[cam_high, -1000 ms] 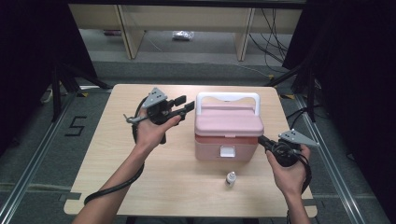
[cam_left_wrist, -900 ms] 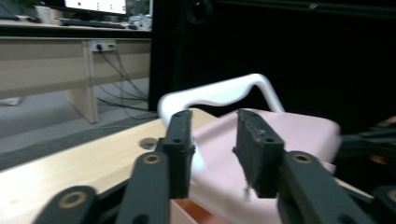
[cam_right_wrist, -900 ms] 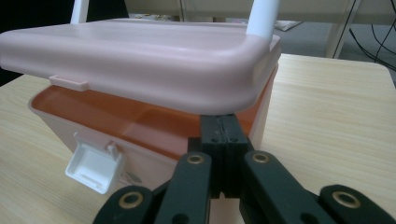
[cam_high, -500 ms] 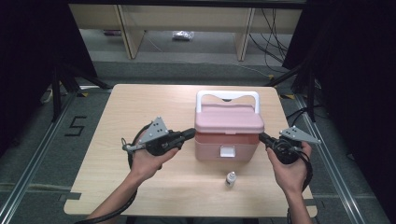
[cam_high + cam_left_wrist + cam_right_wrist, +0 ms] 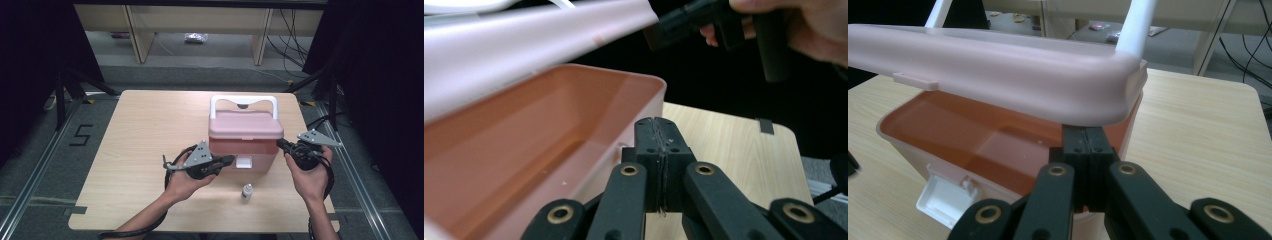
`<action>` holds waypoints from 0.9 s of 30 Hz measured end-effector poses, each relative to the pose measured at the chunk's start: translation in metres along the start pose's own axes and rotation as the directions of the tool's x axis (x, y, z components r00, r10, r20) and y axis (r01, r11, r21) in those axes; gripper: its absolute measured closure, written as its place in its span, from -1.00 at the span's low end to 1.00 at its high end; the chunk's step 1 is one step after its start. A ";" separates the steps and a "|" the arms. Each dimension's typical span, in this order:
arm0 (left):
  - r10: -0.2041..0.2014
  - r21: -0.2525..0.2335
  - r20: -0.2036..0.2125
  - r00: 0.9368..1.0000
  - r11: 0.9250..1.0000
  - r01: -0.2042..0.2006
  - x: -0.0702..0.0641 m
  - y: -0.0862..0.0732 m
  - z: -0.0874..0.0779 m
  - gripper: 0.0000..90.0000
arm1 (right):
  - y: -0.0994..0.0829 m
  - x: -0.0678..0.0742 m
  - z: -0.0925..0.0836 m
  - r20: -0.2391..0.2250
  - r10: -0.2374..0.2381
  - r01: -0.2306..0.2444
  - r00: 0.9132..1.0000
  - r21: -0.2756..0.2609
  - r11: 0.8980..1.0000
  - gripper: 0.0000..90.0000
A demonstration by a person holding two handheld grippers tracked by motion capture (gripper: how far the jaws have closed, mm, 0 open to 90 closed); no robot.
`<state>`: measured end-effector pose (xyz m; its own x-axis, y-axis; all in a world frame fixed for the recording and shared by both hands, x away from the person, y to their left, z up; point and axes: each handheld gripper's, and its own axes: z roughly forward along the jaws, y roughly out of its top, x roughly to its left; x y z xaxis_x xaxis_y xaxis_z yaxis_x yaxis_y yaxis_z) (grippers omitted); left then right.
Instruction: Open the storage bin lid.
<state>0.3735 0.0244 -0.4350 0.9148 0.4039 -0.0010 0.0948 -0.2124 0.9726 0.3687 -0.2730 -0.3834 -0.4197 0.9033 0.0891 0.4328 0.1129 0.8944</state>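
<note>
A pink lidded box (image 5: 245, 150) with a white handle (image 5: 243, 101) stands on the wooden table (image 5: 140, 130). Its lid (image 5: 998, 70) is raised off the body, and the orange inside (image 5: 514, 150) is bare. My left gripper (image 5: 230, 159) is shut, its tips at the box's front left corner beside the rim (image 5: 644, 85). My right gripper (image 5: 279, 143) is shut too, with its tips (image 5: 1088, 142) just under the lid's right front corner. A white latch (image 5: 943, 197) hangs open on the front wall.
A small white bottle (image 5: 246, 191) stands on the table in front of the box, between the person's two hands. Bare tabletop lies to the left of and behind the box. Shelving and cables sit on the floor beyond the table.
My left gripper came down from the box's upper left to its front left corner. My right gripper moved in to the right front corner. The lid now stands raised.
</note>
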 end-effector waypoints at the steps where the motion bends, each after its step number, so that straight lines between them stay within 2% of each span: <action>1: 0.000 0.000 0.004 1.000 1.000 0.000 -0.001 -0.001 0.003 0.98 | 0.000 0.002 -0.001 0.005 0.016 -0.016 1.000 0.004 1.000 1.00; 3: 0.011 0.007 0.008 1.000 1.000 -0.011 -0.001 -0.002 0.010 0.98 | 0.001 -0.001 0.000 0.009 -0.028 0.028 1.000 -0.009 1.000 1.00; 4: 0.010 0.005 0.010 1.000 1.000 -0.010 -0.002 -0.002 0.014 0.98 | 0.001 -0.001 0.000 0.006 -0.026 0.026 1.000 -0.007 1.000 1.00; 5: 0.016 0.011 0.012 1.000 1.000 -0.016 -0.003 -0.002 0.018 0.98 | 0.001 0.001 0.000 -0.002 0.015 -0.015 1.000 0.001 1.000 1.00; 7: 0.015 0.008 0.022 1.000 1.000 -0.015 -0.003 -0.003 0.026 0.98 | 0.000 0.000 0.000 -0.006 0.012 -0.012 1.000 0.000 1.000 1.00; 10: 0.027 0.029 0.014 1.000 0.999 -0.027 0.000 -0.007 0.033 0.99 | 0.000 0.000 0.000 0.011 -0.003 0.003 1.000 0.004 1.000 1.00; 11: 0.027 0.034 0.013 1.000 0.999 -0.027 0.001 -0.008 0.035 0.99 | -0.001 0.001 0.000 0.009 0.011 -0.011 1.000 0.009 1.000 1.00; 16: 0.035 0.049 0.004 0.999 0.998 -0.035 0.002 -0.014 0.039 0.99 | 0.000 0.000 0.000 0.004 0.010 -0.010 1.000 0.005 1.000 1.00; 17: 0.035 0.049 0.003 0.999 0.998 -0.036 0.002 -0.014 0.040 0.99 | 0.001 -0.002 0.001 0.005 -0.019 0.019 1.000 0.001 1.000 1.00; 18: 0.045 0.053 0.000 0.999 0.998 -0.045 0.001 -0.016 0.040 0.99 | 0.001 -0.002 0.001 0.009 -0.020 0.020 1.000 0.000 1.000 1.00; 21: 0.051 0.060 0.001 0.999 0.997 -0.051 0.000 -0.019 0.041 0.99 | 0.002 0.000 0.001 0.011 0.005 -0.005 1.000 0.005 1.000 1.00; 25: 0.045 0.054 -0.006 0.999 0.998 -0.045 -0.001 -0.020 0.043 0.99 | 0.003 -0.001 0.002 0.013 -0.014 0.014 1.000 -0.009 1.000 1.00; 26: 0.045 0.054 -0.010 0.999 0.998 -0.044 -0.001 -0.020 0.043 0.99 | 0.004 0.001 0.002 0.014 0.019 -0.019 1.000 0.002 1.000 1.00; 27: 0.046 0.053 -0.012 0.999 0.998 -0.045 -0.001 -0.020 0.043 0.99 | 0.005 -0.003 0.003 0.010 -0.025 0.025 1.000 -0.021 0.999 1.00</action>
<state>0.3874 -0.0106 -0.4646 0.9134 0.4044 0.0463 0.0743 -0.2774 0.9579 0.3747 -0.2735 -0.3802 -0.4222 0.9043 0.0626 0.4052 0.1266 0.9054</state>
